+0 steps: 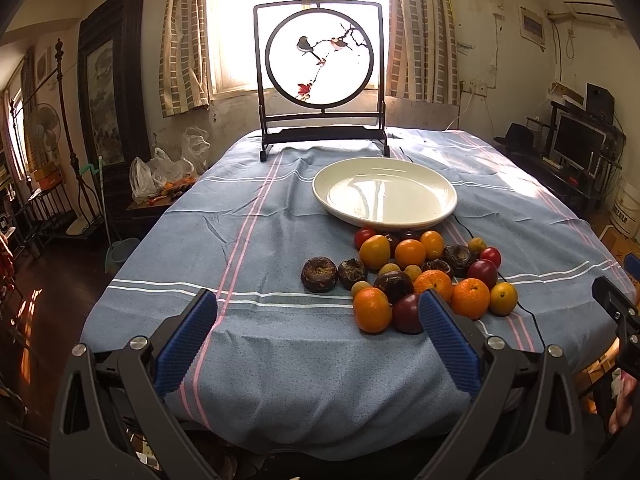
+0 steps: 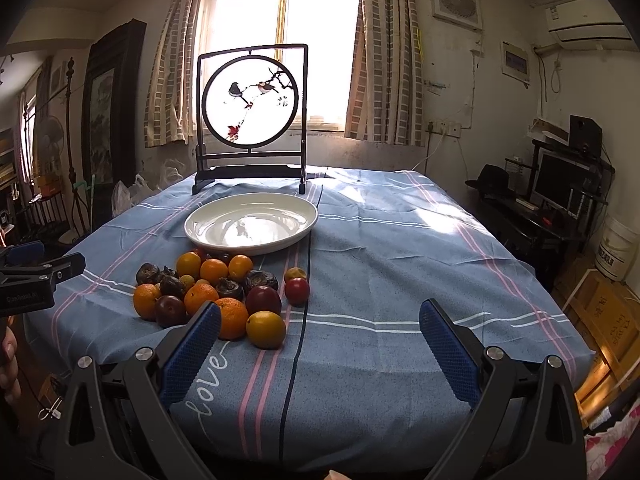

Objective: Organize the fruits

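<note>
Your left gripper [image 1: 316, 320] hangs above the near edge of the table with its blue-padded fingers [image 1: 186, 340] spread wide and nothing between them. Your right gripper [image 2: 320, 328] is likewise spread wide and empty.

From the left gripper, the pile of fruit [image 1: 416, 276] lies just ahead and to the right, on the blue striped tablecloth [image 1: 280, 360]; the right finger's tip overlaps the nearest purple plum [image 1: 406, 314] in that view, though you cannot tell whether they touch. An orange [image 1: 372, 310] sits just left of that plum, and two dark wrinkled fruits [image 1: 319, 274] lie at the pile's left end, a little apart from the rest. From the right gripper, the same pile sits ahead and to the left, with a yellow-orange fruit [image 2: 266, 330] nearest and another orange [image 2: 232, 318] partly hidden behind the left finger's tip.

Beyond the pile, touching or almost touching its far side, stands the white plate [image 1: 332, 196], holding no fruit. Farther ahead is a dark-framed screen [image 1: 320, 56] painted with two birds on a branch, backlit by the window [image 2: 280, 48].

On the cloth just ahead of the right gripper, white script reads "love" [image 2: 210, 384]. The left gripper's body, seen at the left edge of the right view, carries small lettering too blurred to read. A white bucket [image 2: 614, 256] far to the right has a label you cannot make out.
</note>
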`<action>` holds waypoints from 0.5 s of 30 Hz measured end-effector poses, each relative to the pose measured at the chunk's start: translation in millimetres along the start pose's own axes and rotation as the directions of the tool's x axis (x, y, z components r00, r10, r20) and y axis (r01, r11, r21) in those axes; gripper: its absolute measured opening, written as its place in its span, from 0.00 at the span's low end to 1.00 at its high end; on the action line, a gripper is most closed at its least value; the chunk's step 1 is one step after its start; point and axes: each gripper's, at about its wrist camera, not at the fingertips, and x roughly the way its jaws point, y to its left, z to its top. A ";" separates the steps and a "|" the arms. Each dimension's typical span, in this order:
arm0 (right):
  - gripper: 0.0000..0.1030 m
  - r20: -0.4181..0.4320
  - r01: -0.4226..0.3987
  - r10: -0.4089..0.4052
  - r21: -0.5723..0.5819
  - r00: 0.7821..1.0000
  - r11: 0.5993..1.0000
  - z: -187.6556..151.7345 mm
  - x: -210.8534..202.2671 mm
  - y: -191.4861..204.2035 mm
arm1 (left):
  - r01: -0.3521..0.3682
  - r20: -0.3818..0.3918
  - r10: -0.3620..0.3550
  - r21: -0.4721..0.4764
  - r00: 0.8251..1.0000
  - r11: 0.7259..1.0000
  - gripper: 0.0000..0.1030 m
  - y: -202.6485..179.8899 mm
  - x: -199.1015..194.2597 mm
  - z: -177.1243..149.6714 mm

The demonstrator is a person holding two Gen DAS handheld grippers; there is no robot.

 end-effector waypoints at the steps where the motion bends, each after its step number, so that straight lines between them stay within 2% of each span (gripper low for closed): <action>1: 0.96 -0.001 0.000 0.000 0.000 1.000 1.000 -0.1 0.0 -0.1 | 0.000 0.000 0.000 0.000 1.000 1.000 0.96 -0.6 0.3 -0.4; 15: 0.96 -0.009 -0.013 0.013 -0.008 1.000 1.000 1.3 1.9 1.0 | 0.001 -0.002 -0.001 0.001 1.000 1.000 0.96 2.8 0.2 0.9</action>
